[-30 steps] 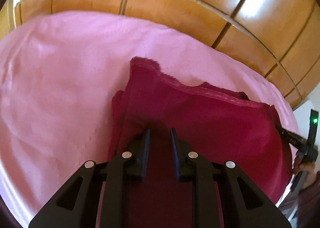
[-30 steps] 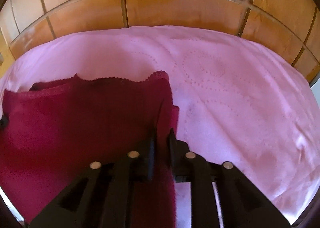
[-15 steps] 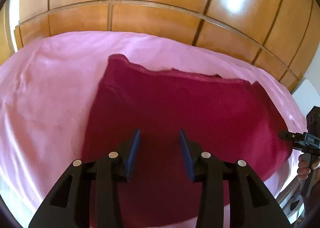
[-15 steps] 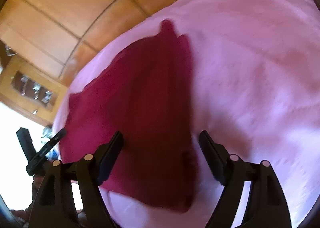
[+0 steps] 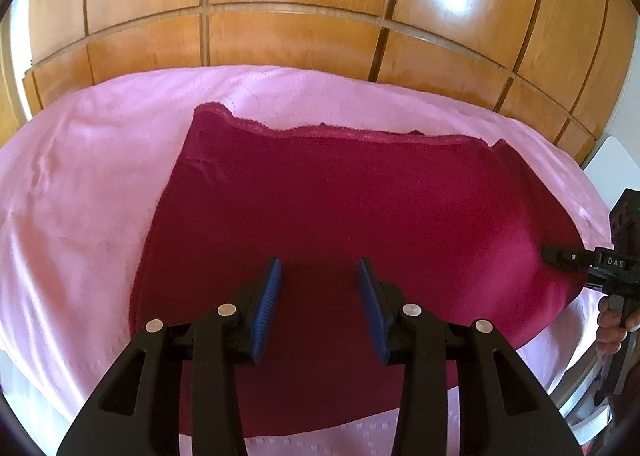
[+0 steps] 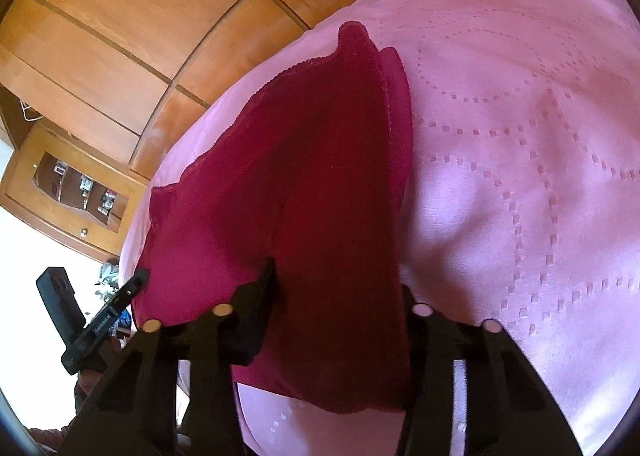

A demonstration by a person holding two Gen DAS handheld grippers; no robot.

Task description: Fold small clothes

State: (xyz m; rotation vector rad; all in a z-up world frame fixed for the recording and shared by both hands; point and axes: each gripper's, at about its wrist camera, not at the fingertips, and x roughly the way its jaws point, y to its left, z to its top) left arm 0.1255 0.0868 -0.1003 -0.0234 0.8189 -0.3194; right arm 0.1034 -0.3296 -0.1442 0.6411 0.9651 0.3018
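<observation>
A dark red garment [image 5: 360,215] with a scalloped far hem lies spread flat on the pink bedspread [image 5: 80,195]. My left gripper [image 5: 320,276] hovers over its near middle, open, blue pads apart and nothing between them. In the right wrist view the same garment [image 6: 320,175] runs away from me. My right gripper [image 6: 338,284] straddles its near right edge, jaws closing, cloth between them but not pinched. The cloth's edge partly hides the right finger. The right gripper [image 5: 560,256] shows at the garment's right side in the left wrist view, and the left gripper [image 6: 108,316] sits at the right view's far left.
A wooden panelled wardrobe [image 5: 300,35] stands behind the bed. A wooden cabinet with a glass front [image 6: 72,191] is at the left in the right wrist view. A person's hand [image 5: 612,328] holds the right gripper's handle at the bed's edge.
The left gripper let go of the garment, opened and drew back; the cloth now lies flat. The right gripper released its pinch, rolled, opened wide, then narrowed around the garment's edge.
</observation>
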